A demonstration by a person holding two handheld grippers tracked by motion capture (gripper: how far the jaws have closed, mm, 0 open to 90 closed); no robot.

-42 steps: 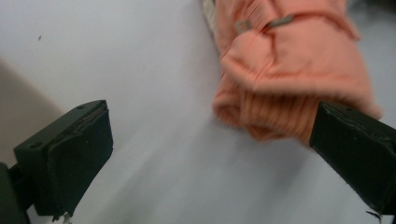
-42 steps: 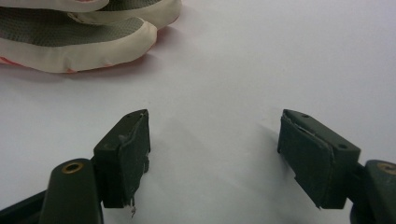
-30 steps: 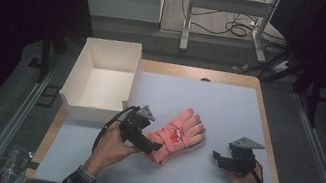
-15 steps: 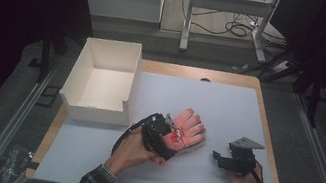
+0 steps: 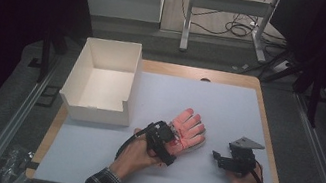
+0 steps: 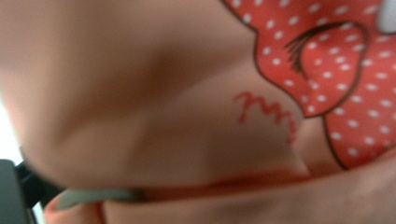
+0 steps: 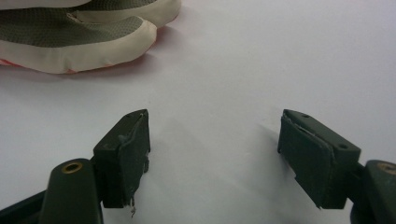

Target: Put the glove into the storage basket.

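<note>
A pink glove [image 5: 188,130] with a red dotted bow lies flat on the white mat, its fingers pointing to the far right. My left gripper [image 5: 166,144] is down on the glove's cuff end, tilted over it. In the left gripper view the glove's fabric [image 6: 187,93] and bow print [image 6: 327,70] sit right against the lens and hide the jaws. My right gripper [image 5: 216,158] rests on the mat to the right of the glove, apart from it. Its jaws stand wide open [image 7: 215,154] with bare mat between them, and the glove's fingertips [image 7: 84,42] lie farther off.
An open white cardboard box [image 5: 96,110] stands at the mat's left side, near the glove. The mat [image 5: 220,101] covers a wooden table whose edges show all round. Beyond the table are a dark floor, cables and metal frame legs.
The left hand has moved right and down, from beside the glove's cuff onto the glove. The right hand and its open gripper have stayed where they were.
</note>
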